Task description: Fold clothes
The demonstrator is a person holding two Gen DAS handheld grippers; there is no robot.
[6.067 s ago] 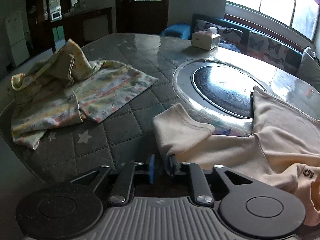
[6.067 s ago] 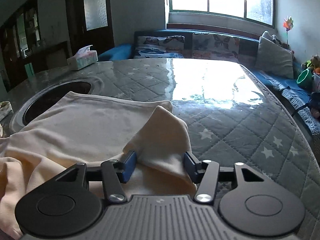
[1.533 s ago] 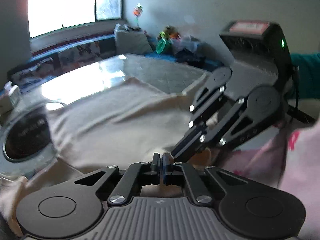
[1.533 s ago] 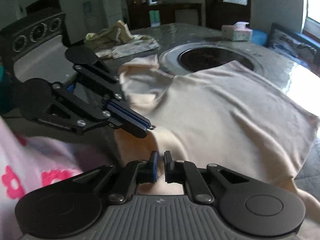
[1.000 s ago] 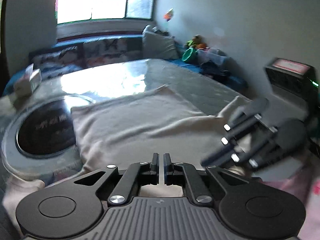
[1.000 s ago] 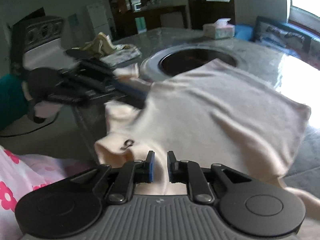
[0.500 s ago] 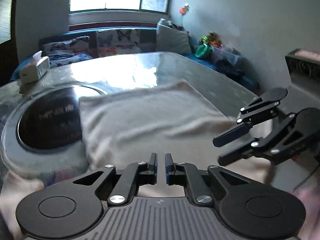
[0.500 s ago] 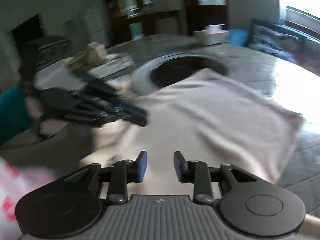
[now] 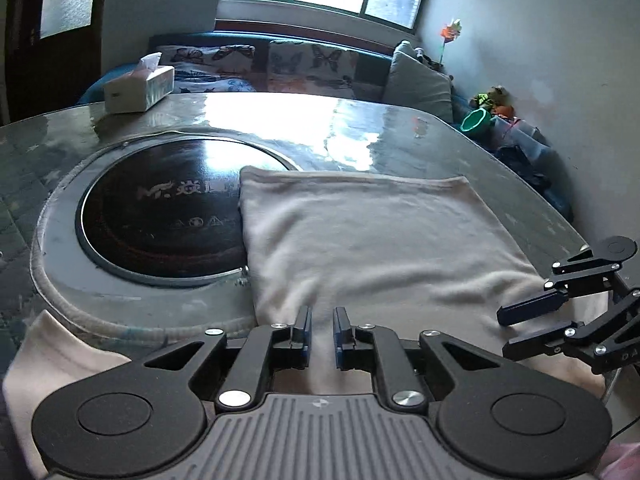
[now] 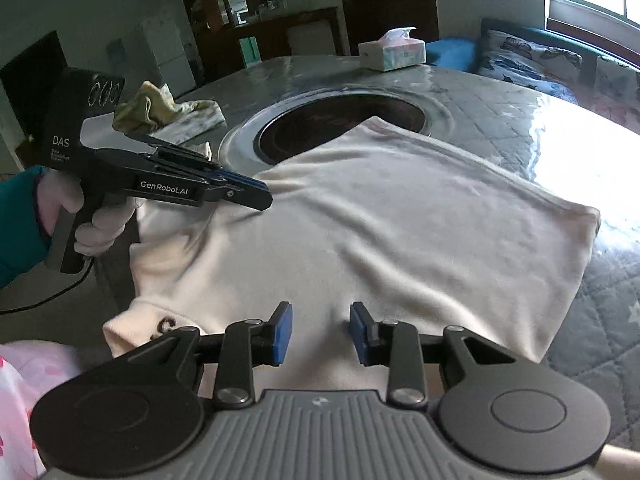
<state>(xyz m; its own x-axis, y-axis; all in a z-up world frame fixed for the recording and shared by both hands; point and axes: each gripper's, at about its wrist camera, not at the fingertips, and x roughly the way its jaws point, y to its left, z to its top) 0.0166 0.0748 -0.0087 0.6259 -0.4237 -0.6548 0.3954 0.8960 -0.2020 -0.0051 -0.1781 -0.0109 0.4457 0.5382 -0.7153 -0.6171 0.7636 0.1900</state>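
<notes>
A cream shirt (image 9: 380,240) lies spread flat on the table, its far edge overlapping the round hob. In the left wrist view my left gripper (image 9: 321,326) hovers over the shirt's near edge. Its jaws are opening a narrow gap, with nothing pinched between them. My right gripper (image 9: 532,320) shows at the right edge of that view, above the shirt's corner. In the right wrist view the right gripper (image 10: 320,332) stands open over the shirt (image 10: 400,220), gripping no cloth. A white-gloved hand (image 10: 100,224) holds the left gripper (image 10: 256,196) over the shirt's left side.
A dark round hob (image 9: 160,216) is set into the quilted table under a clear cover. A tissue box (image 9: 138,88) stands at the far side. A patterned garment (image 10: 172,114) lies crumpled at the far left. A sofa with cushions (image 9: 416,80) runs behind the table.
Both grippers, shut on the shirt close together 1.5 seconds ago, have let go and parted their jaws. They have moved apart, and the shirt now lies flat.
</notes>
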